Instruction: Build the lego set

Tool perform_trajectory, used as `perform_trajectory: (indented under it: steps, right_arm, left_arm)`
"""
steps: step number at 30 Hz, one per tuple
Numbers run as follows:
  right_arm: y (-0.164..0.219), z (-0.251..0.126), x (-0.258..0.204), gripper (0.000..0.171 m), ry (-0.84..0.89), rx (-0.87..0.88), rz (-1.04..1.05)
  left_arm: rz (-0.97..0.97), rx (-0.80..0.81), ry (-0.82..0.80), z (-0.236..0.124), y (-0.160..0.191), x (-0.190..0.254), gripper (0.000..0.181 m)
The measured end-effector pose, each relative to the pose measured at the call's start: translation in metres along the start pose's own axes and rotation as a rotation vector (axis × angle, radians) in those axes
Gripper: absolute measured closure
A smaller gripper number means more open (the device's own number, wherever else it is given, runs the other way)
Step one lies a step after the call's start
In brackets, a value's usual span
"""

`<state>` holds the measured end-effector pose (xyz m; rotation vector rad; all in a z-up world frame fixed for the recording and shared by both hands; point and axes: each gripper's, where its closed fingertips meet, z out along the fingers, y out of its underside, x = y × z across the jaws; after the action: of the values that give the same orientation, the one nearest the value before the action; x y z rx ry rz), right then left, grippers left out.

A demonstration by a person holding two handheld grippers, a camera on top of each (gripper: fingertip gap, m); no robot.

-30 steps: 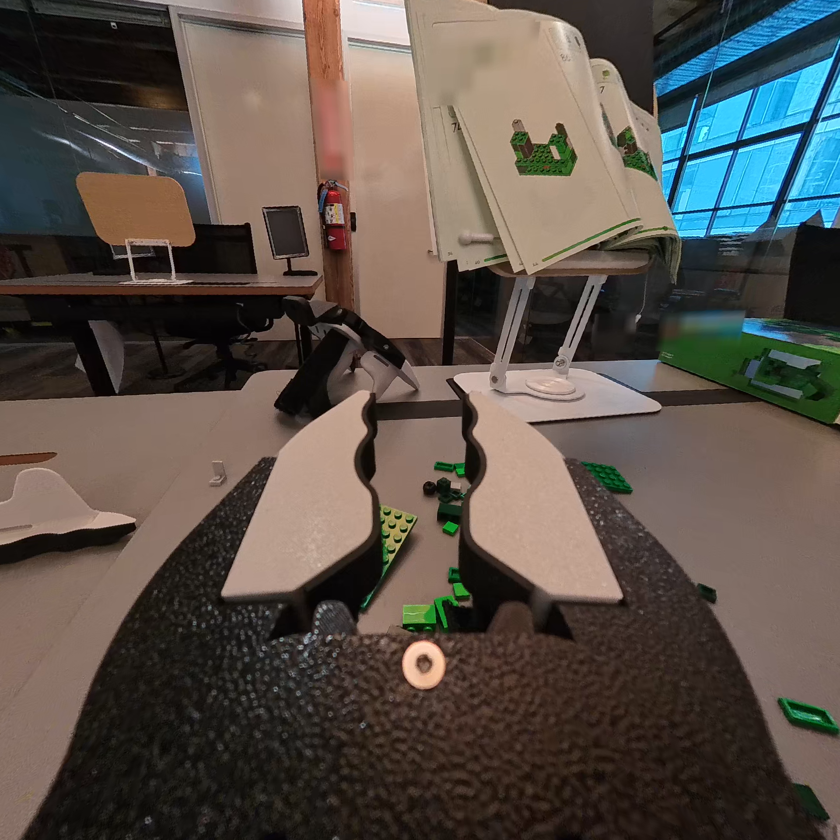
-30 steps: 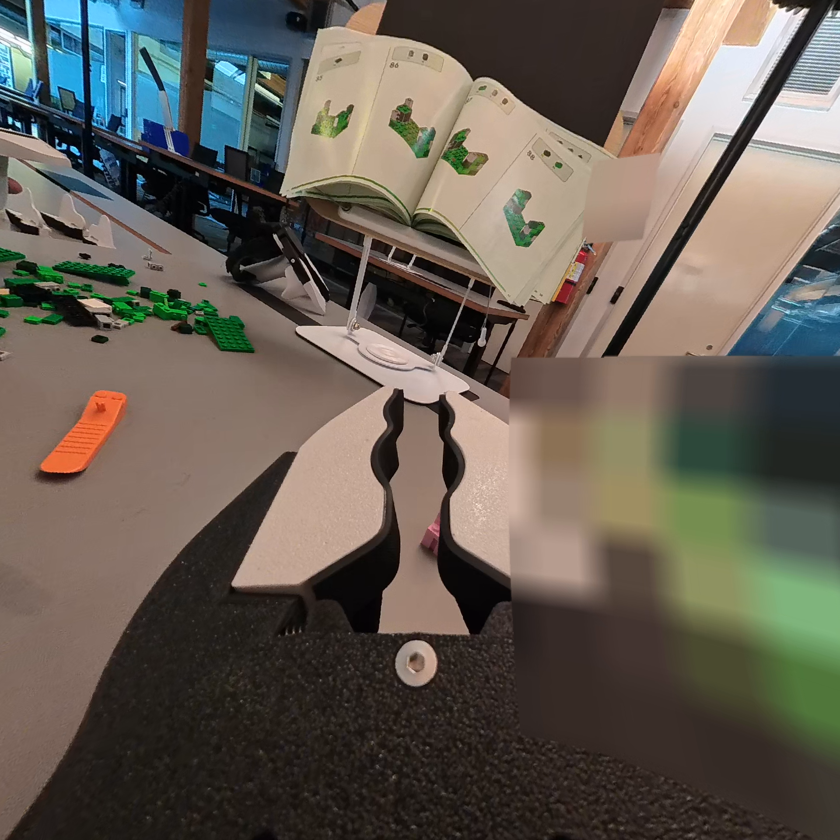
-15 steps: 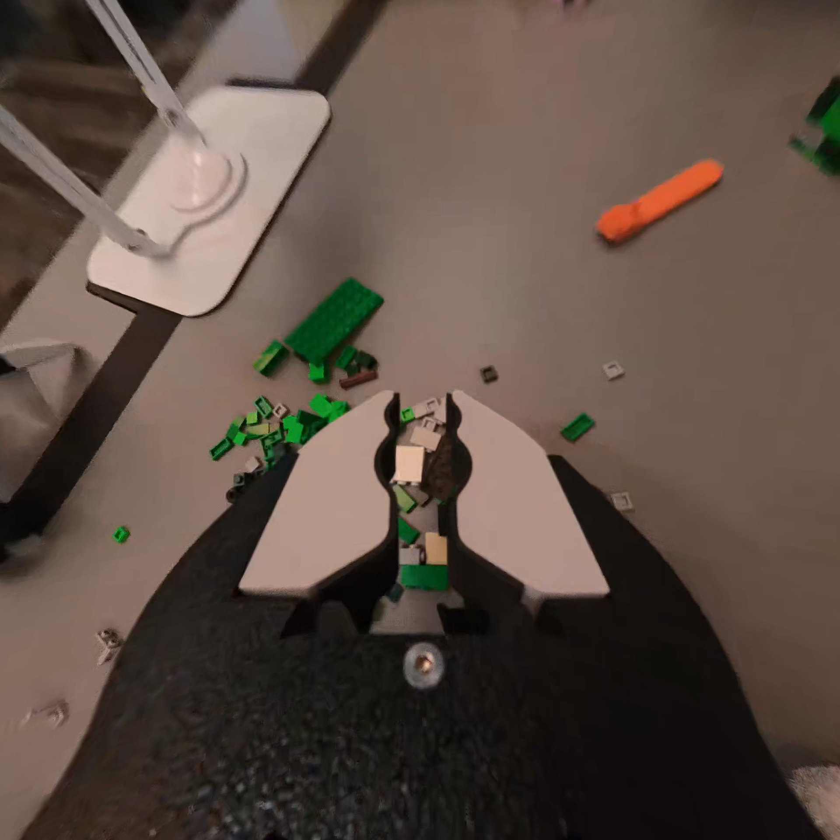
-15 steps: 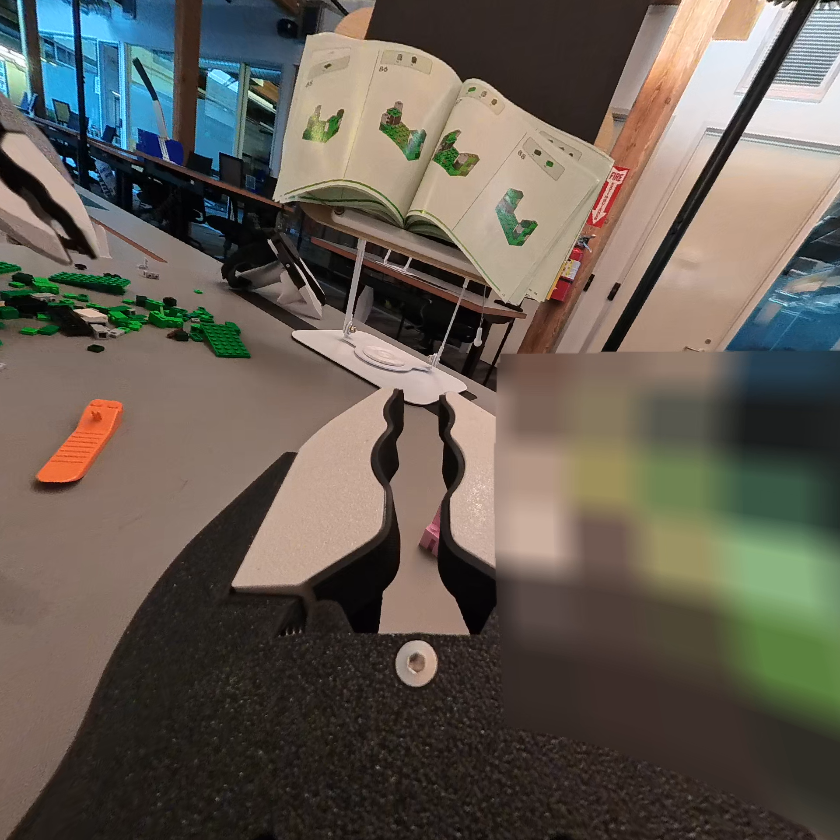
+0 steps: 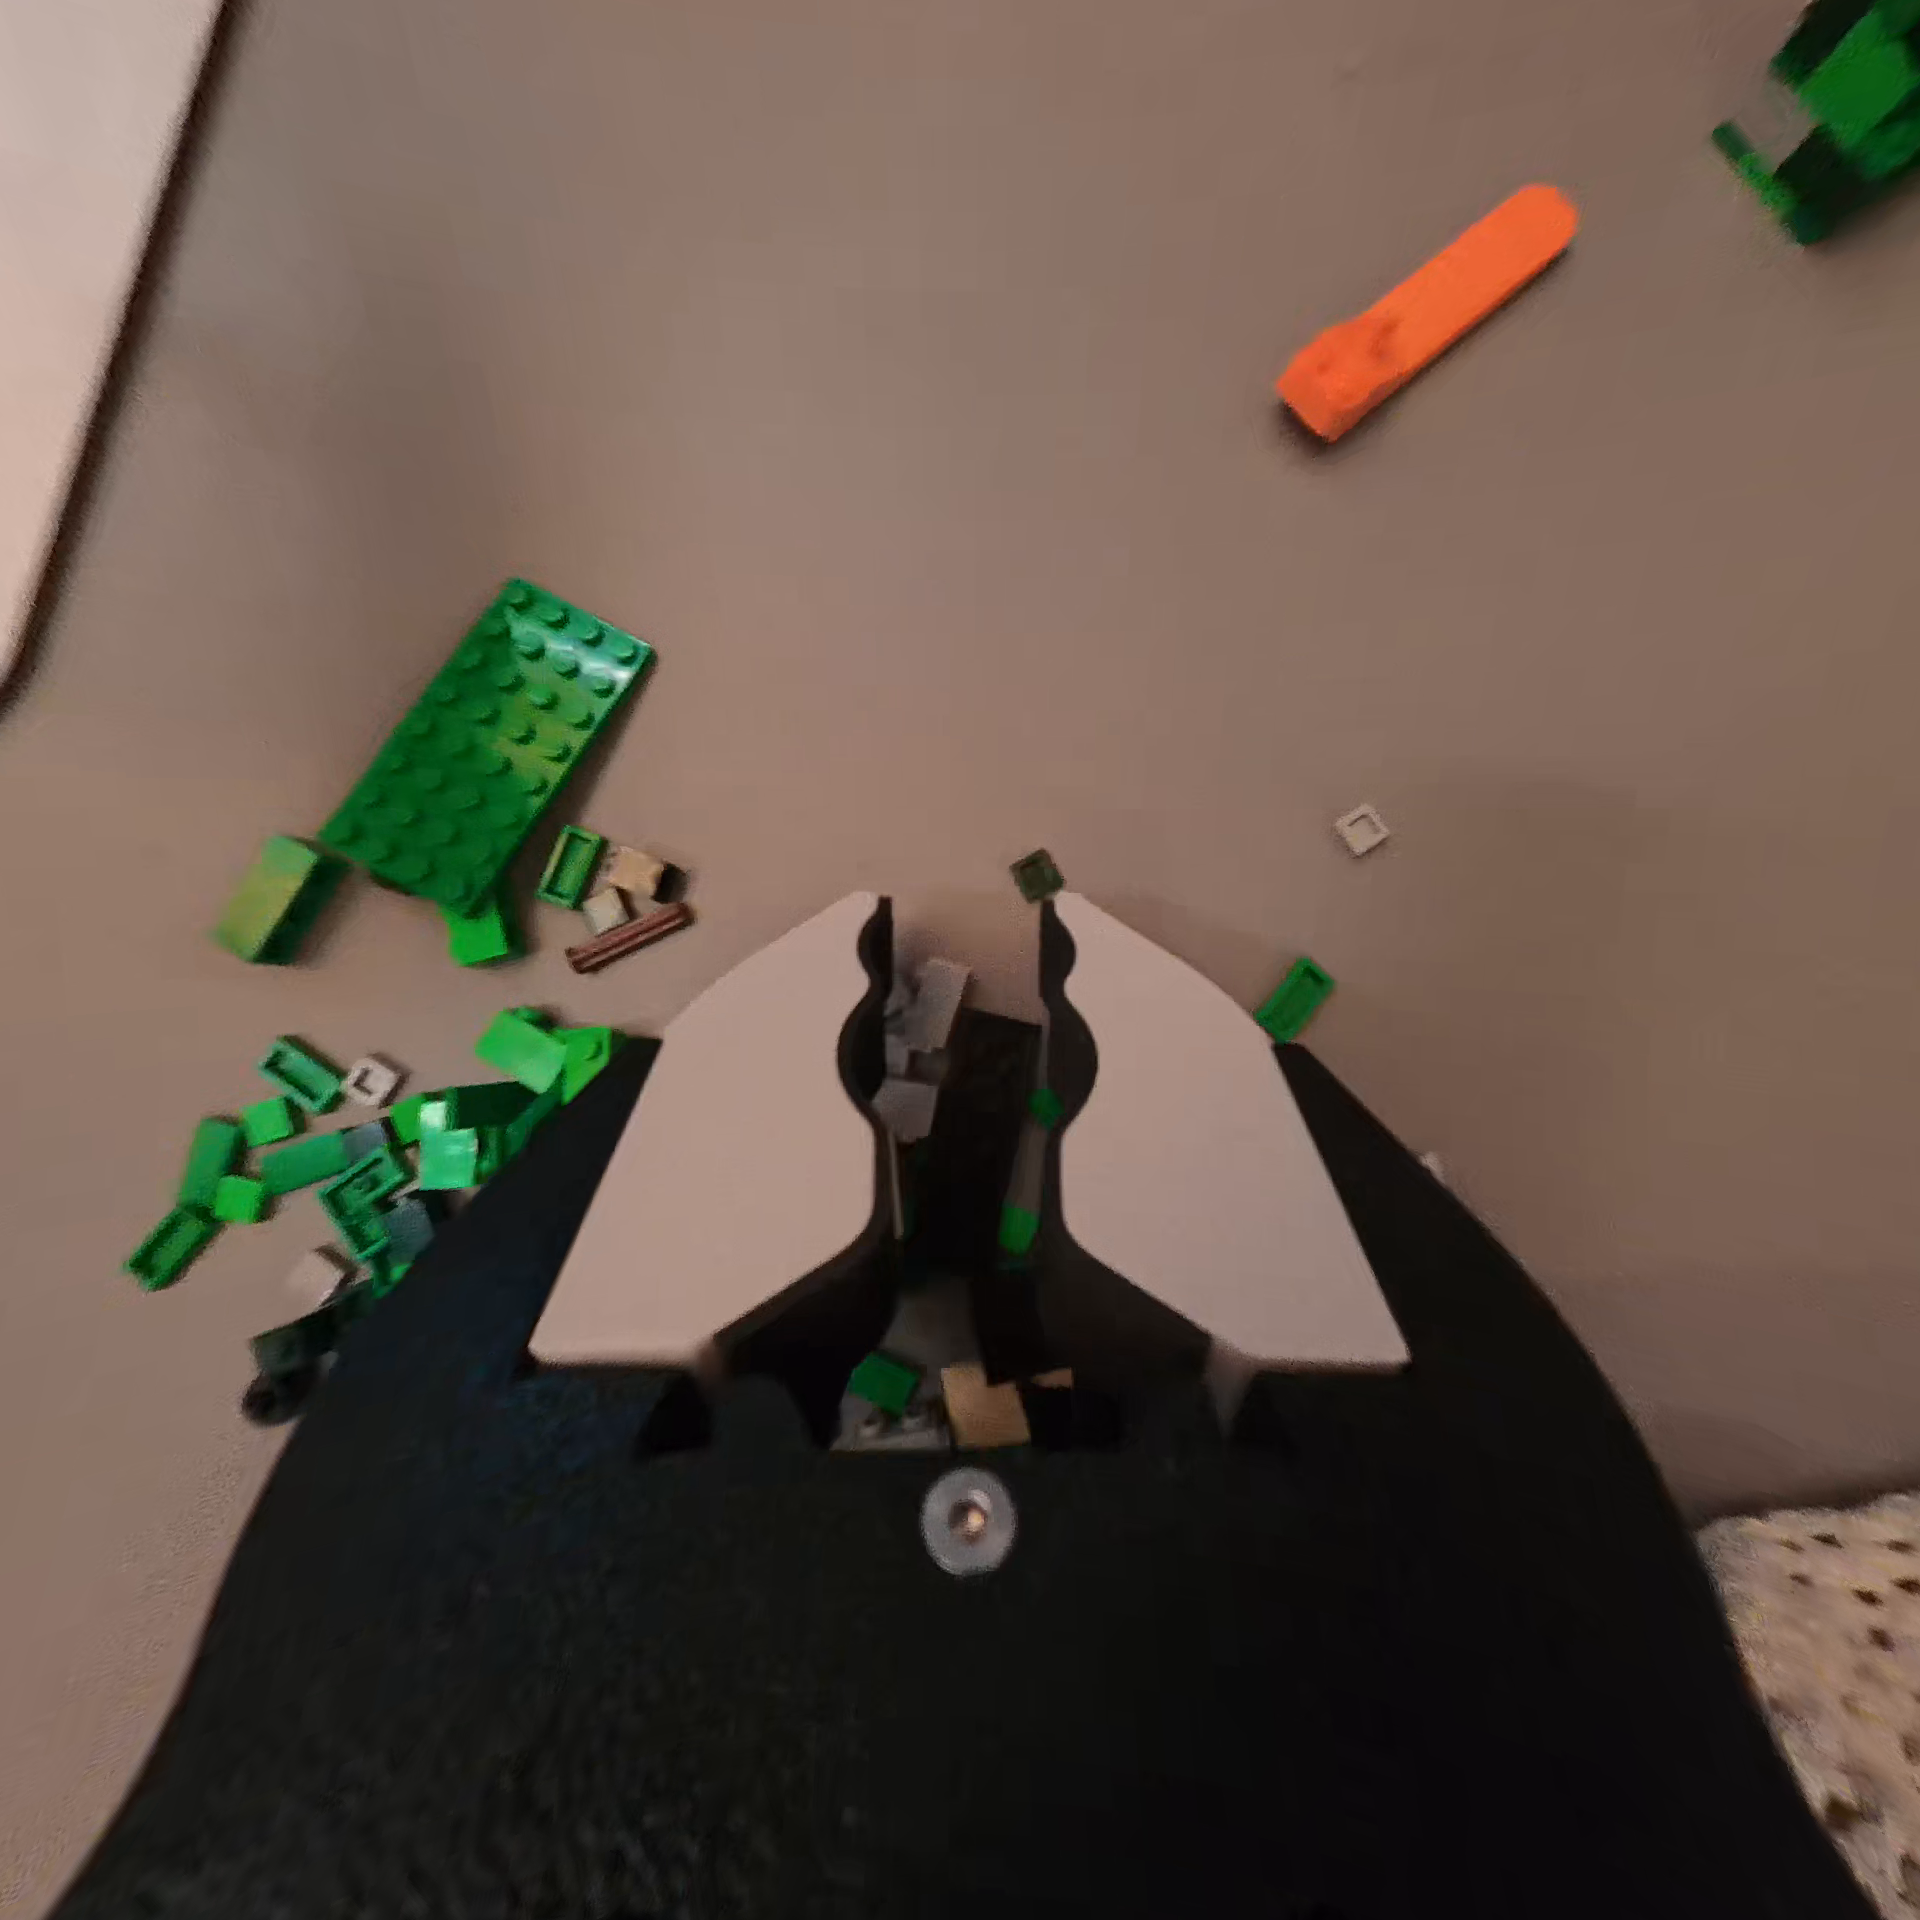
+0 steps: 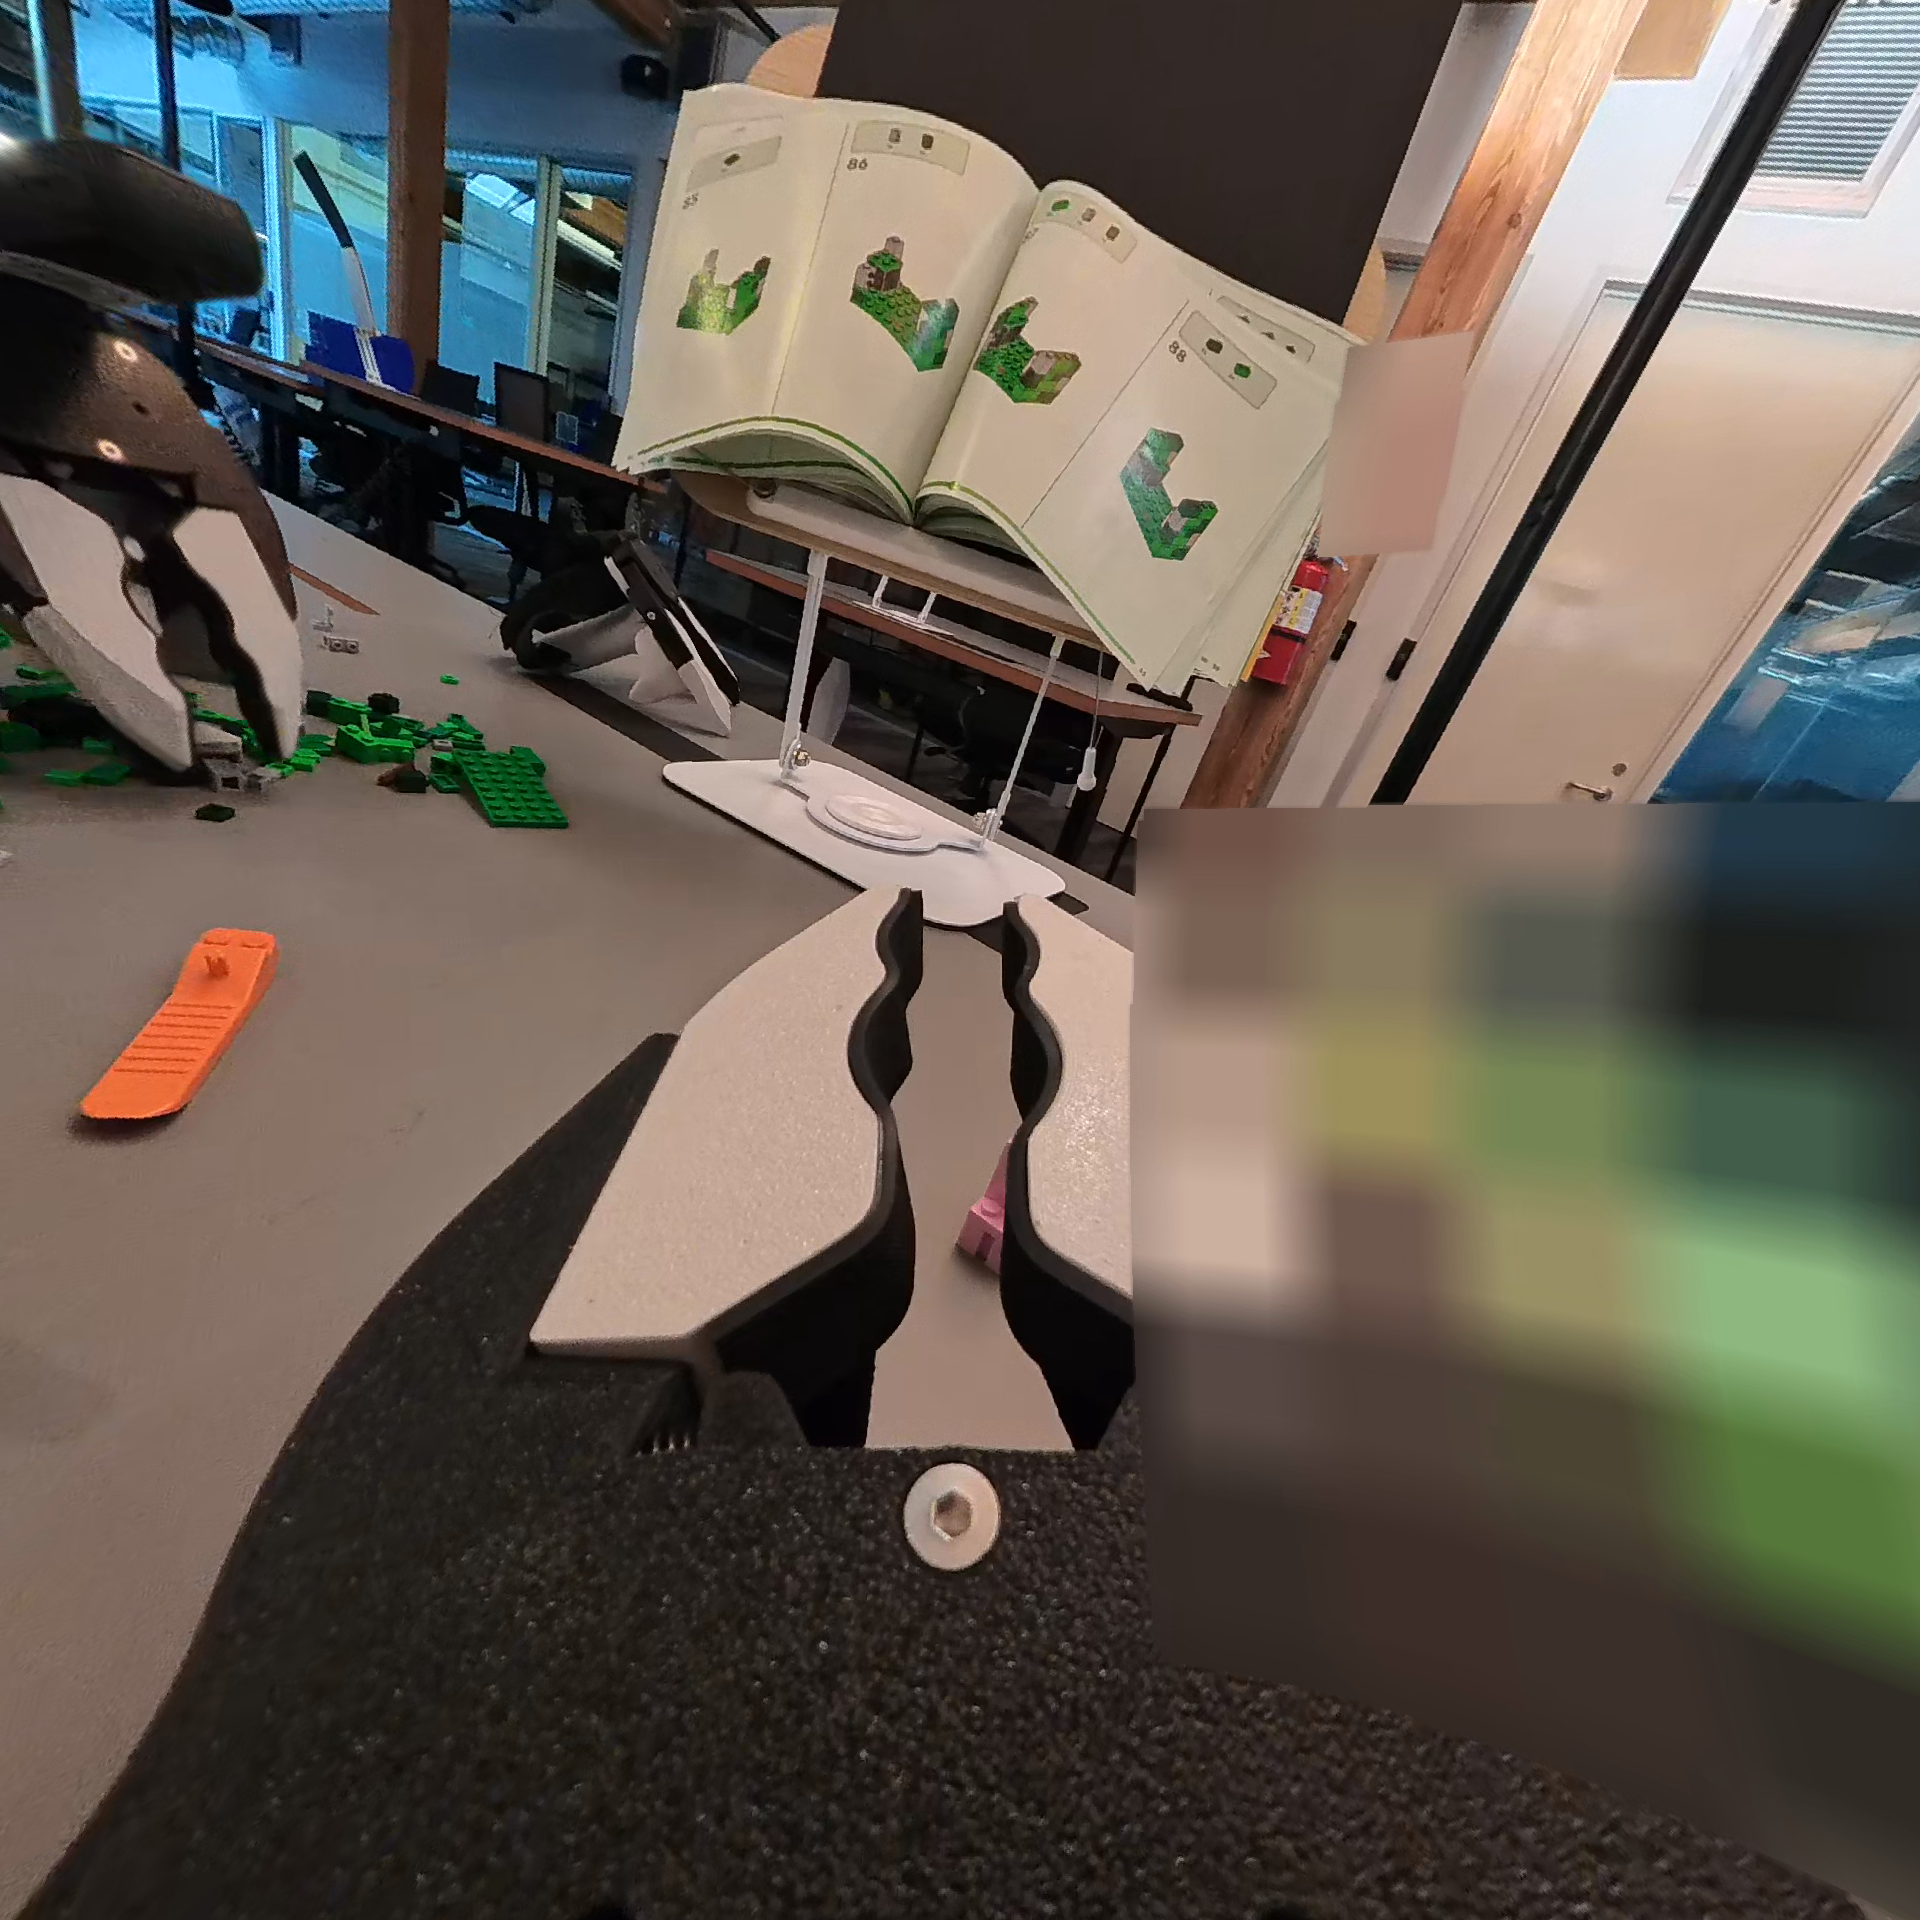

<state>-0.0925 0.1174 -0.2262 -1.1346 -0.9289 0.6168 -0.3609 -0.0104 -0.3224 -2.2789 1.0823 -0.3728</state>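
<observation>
Left gripper (image 5: 961, 914) tipped down over the loose lego pieces (image 5: 343, 1164) scattered on the grey tabletop (image 5: 935, 416), jaws parted, nothing gripped. Right gripper (image 6: 961, 914) low and idle, jaws parted too, pink brick (image 6: 985, 1226) lying between them. Likely light, rigid, slick plastic; tiny flat tiles apt to skid or flip. Best pinched across opposite side walls, tips pressed down to the tabletop.

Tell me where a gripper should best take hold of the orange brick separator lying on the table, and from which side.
Likely from above, closing across the narrow width of the orange brick separator near its thicker end with the small stud. It lies flat and alone on the grey table, tapering to a thin wedge at the near end in the right wrist view, which would probably slip. The open right gripper seems closer than the left gripper.
</observation>
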Motion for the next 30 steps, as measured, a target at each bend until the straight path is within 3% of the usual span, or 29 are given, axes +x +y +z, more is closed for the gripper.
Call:
perform_trajectory:
  steps: [11, 13, 16, 18, 22, 24, 30]
  right_arm:
    - [0.000, 0.000, 0.000, 0.157, 0.001, -0.002, -0.001]
    - [0.000, 0.001, 0.001, 0.158, 0.006, -0.004, -0.003]
    - [0.001, 0.002, 0.002, 0.160, 0.014, -0.013, -0.007]
    - [-0.002, 0.007, -0.007, 0.165, -0.032, -0.061, 0.037]
    - [-0.041, 0.017, -0.081, 0.164, -0.448, -0.147, 0.365]
    - [-0.068, 0.016, -0.117, 0.159, -0.680, -0.165, 0.528]
    - [-0.113, 0.002, -0.165, 0.149, -1.177, -0.249, 0.888]
  left_arm:
    - [-0.013, -0.131, -0.032, 0.003, 0.016, -0.001, 0.162]
    - [0.003, -0.142, -0.017, 0.004, 0.014, 0.004, 0.171]
    - [0.146, -0.073, -0.070, 0.005, -0.001, 0.006, 0.172]
    - [0.365, 0.039, -0.220, 0.000, -0.032, 0.006, 0.172]
    - [0.907, 0.335, -0.578, -0.029, -0.124, 0.050, 0.172]
    - [1.093, 0.425, -0.650, -0.034, -0.152, 0.087, 0.172]
    - [1.283, 0.706, -0.672, -0.051, -0.186, 0.160, 0.172]
